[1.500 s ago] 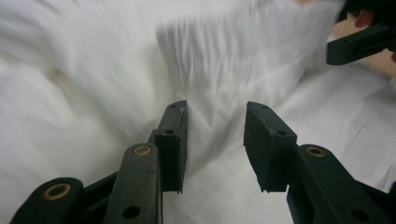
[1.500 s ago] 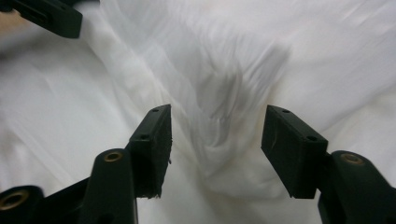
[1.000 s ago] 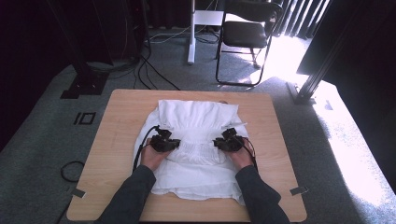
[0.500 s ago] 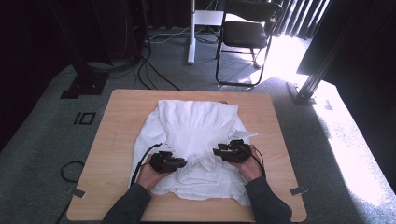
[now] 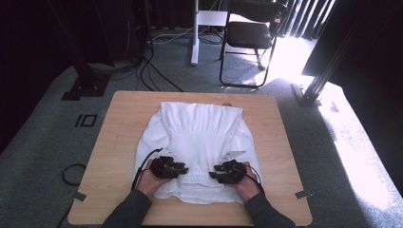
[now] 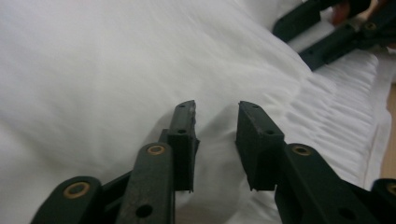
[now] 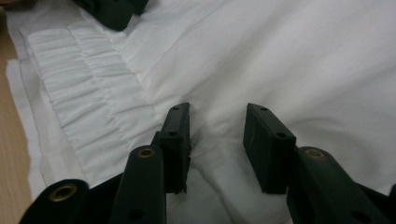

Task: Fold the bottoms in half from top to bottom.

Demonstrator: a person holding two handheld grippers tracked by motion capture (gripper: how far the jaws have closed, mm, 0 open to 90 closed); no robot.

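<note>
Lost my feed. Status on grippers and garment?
Left hand-held gripper and right hand-held gripper: jaws just opening, nothing clamped. White pleated cloth garment folded on table. Nothing in the way.

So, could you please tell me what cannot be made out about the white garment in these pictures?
- High view: both hands and grippers cover part of the white garment's gathered band.
- Left gripper view: its upper left cloth is blurred.
- Right gripper view: picture edges cut the garment off.
- Its underside is hidden against the table.
</note>
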